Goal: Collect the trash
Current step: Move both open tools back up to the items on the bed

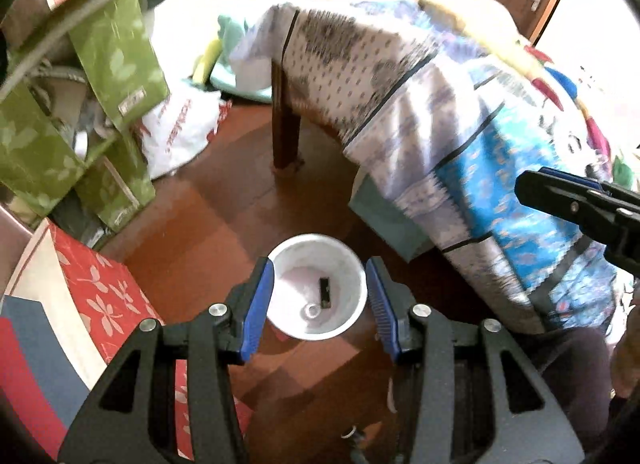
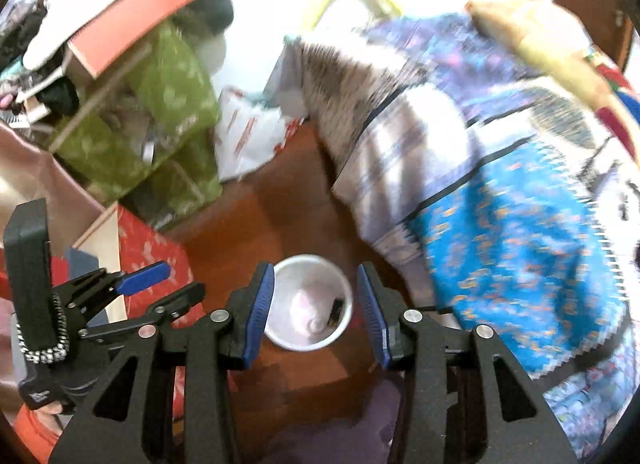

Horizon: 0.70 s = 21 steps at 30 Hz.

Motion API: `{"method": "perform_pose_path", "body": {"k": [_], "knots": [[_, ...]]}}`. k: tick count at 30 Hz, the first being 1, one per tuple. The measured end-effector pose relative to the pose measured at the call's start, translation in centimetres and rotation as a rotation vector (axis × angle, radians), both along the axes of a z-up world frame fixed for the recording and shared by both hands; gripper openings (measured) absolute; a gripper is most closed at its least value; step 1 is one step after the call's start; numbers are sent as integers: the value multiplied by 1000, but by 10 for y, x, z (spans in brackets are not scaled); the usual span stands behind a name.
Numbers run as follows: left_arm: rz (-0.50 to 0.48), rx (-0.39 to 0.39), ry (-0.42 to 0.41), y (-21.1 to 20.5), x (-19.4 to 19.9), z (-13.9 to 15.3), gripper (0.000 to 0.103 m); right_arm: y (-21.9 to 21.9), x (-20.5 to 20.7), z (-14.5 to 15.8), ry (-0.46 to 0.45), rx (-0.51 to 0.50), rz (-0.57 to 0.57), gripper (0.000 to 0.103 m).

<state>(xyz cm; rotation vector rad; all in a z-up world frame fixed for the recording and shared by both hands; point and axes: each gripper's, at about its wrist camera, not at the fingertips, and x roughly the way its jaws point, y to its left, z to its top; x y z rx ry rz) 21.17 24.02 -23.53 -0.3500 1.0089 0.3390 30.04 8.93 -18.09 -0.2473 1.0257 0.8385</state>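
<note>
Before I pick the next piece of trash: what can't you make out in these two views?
- Small dark item and round cap in the white bin: too small to identify, left view.
- Bin contents: motion-blurred, right view.
- Space under the patterned bedcover: hidden by the cloth.
- Floor nearest us: blocked by both grippers' fingers.

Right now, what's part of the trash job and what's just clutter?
Job:
- white round plastic bin on the floor, small dark item inside
- left gripper and right gripper, both open, empty

Clutter:
- green leaf-print fabric boxes
- red floral box
- patterned blue-and-white cloth
</note>
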Motion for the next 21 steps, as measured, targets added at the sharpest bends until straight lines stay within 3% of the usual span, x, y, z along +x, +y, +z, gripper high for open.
{"method": "perform_pose_path", "body": {"k": [13, 21], "knots": [[-94, 69, -198, -80, 4, 105, 47, -106, -4, 79, -139, 154, -191, 39], [-230, 83, -271, -151, 37, 135, 47, -184, 12, 101, -215, 180, -346, 39]]}}
